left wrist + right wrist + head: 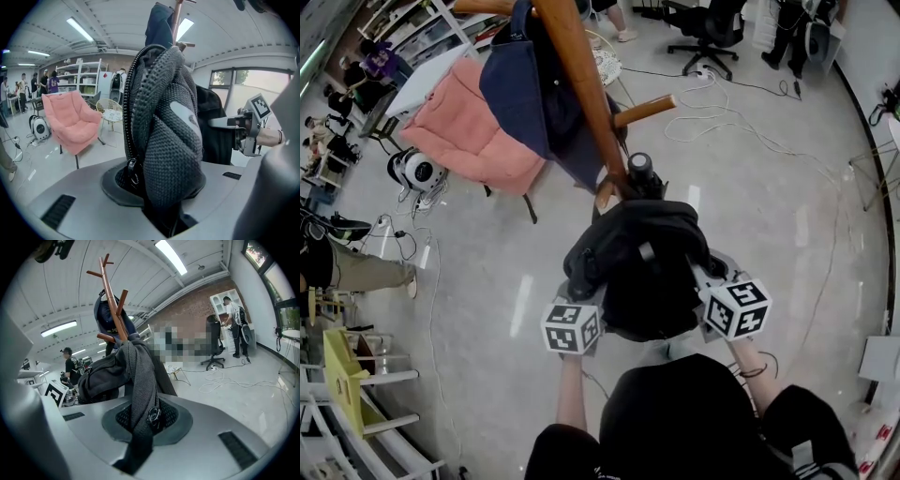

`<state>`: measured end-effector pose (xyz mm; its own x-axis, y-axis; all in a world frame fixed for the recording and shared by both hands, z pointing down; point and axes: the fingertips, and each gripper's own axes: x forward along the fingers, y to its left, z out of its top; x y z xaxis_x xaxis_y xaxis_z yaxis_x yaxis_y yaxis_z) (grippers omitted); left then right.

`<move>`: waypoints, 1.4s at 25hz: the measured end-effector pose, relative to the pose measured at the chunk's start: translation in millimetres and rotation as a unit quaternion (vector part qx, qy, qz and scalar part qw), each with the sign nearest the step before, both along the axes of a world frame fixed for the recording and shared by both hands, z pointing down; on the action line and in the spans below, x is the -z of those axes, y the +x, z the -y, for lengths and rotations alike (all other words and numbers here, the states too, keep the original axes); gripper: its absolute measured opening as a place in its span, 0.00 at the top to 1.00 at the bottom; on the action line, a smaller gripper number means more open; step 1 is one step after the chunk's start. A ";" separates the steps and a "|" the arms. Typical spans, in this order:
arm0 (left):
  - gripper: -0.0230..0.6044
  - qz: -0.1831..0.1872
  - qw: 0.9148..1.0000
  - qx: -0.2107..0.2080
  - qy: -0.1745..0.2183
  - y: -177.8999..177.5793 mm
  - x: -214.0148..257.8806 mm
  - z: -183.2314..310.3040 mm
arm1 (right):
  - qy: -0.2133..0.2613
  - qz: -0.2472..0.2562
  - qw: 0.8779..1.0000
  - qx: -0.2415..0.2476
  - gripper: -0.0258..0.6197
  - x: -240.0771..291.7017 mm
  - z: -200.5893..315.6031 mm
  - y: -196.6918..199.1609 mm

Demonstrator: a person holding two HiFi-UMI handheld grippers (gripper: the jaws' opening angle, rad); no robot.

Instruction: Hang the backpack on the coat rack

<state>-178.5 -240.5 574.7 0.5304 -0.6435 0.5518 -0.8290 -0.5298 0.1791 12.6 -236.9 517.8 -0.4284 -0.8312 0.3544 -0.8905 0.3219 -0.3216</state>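
A black backpack (637, 272) hangs between my two grippers, just in front of the wooden coat rack (581, 84). My left gripper (581, 307) is shut on a thick padded mesh part of the backpack (164, 140), beside a zipper. My right gripper (712, 286) is shut on a thinner dark strap of the backpack (140, 390) that carries a zipper pull. A navy garment (520, 84) hangs on the coat rack, and one of the rack's pegs (645, 110) sticks out to the right above the backpack. The coat rack's (112, 296) upper pegs show in the right gripper view.
A pink armchair (473, 131) stands left of the rack, with a white round device (417, 171) on the floor near it. White cables (712, 112) trail toward a black office chair (708, 33). A person's leg (356, 270) and a yellow stool (342, 370) are at the left.
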 end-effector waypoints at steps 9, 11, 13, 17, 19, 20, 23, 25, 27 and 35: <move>0.73 0.000 1.000 0.011 0.018 -1.6 -10.9 19.7 | 0.008 -0.012 1.000 -0.002 0.91 -11.2 11.8 -0.8; 0.72 0.001 1.000 0.016 0.026 -2.5 -13.1 23.7 | 0.009 -0.013 1.000 -0.001 0.91 -14.1 13.4 -0.9; 0.71 0.002 0.999 0.021 0.032 -3.5 -14.8 27.8 | 0.010 -0.013 1.000 -0.001 0.91 -16.7 15.1 -1.2; 0.69 0.004 0.999 0.031 0.040 -5.3 -17.2 34.5 | 0.012 -0.016 1.000 0.000 0.91 -20.3 17.0 -1.5; 0.67 0.004 0.999 0.036 0.041 -6.4 -18.3 36.8 | 0.014 -0.018 1.000 0.001 0.90 -21.6 17.2 -1.8; 0.67 0.004 0.998 0.038 0.041 -7.1 -18.8 37.7 | 0.015 -0.018 1.000 0.003 0.90 -21.9 17.3 -2.1; 0.64 -0.002 0.998 0.046 0.041 -8.7 -20.1 40.6 | 0.017 -0.019 1.000 0.005 0.90 -22.5 18.3 -1.9; 0.63 -0.009 0.998 0.054 0.038 -9.5 -21.0 41.5 | 0.017 -0.021 1.000 0.004 0.89 -23.0 18.1 -1.5; 0.60 -0.014 0.997 0.066 0.035 -11.2 -22.1 41.5 | 0.016 -0.017 1.000 0.001 0.87 -23.1 17.0 -2.2; 0.48 -0.035 0.993 0.107 0.033 -16.2 -21.7 43.8 | 0.017 0.020 1.000 0.003 0.72 -17.5 15.1 -4.6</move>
